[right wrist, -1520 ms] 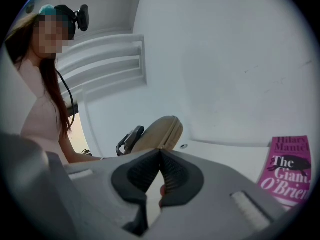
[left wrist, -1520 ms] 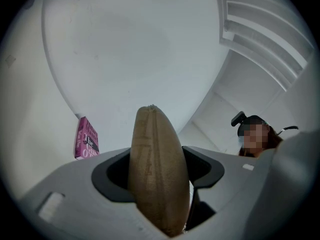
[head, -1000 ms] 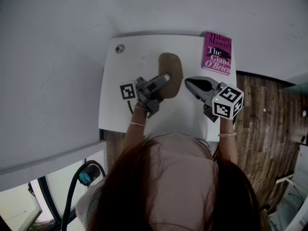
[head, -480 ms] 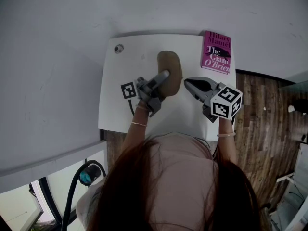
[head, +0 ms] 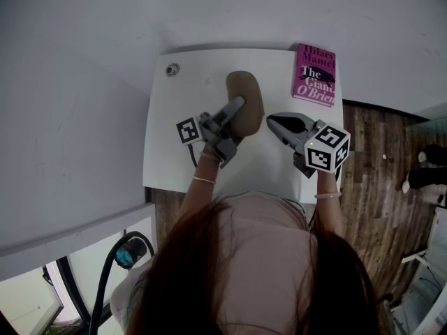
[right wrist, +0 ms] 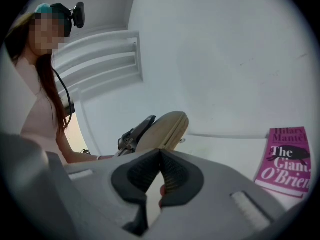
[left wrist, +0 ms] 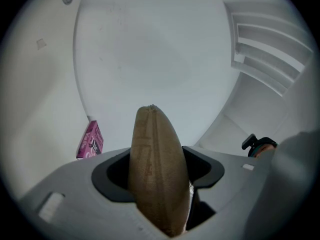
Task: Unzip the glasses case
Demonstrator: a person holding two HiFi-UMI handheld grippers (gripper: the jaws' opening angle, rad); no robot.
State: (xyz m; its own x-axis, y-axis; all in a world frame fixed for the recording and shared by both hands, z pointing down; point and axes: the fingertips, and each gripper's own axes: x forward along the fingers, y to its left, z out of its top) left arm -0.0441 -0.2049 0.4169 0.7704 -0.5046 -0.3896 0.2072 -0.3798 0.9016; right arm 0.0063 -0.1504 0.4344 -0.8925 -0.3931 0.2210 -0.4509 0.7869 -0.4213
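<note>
Head view: glasses case (head: 246, 93) sat at upper centre on the white table (head: 167, 152), its near end clamped by the left gripper (head: 236, 107), with the right gripper (head: 270, 120) just right. Left gripper view: jaws grasped the tan case. Right gripper view: jaws were pressed together, empty.

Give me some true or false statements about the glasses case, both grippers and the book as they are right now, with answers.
1. The left gripper grips the tan oval fabric glasses case. True.
2. The right gripper holds the case's zipper pull. False: its fingers are shut on nothing, apart from the case.
3. The pink paperback book lies at a far corner of the white table. True.
4. The book rests on top of the case. False: they lie apart.
</note>
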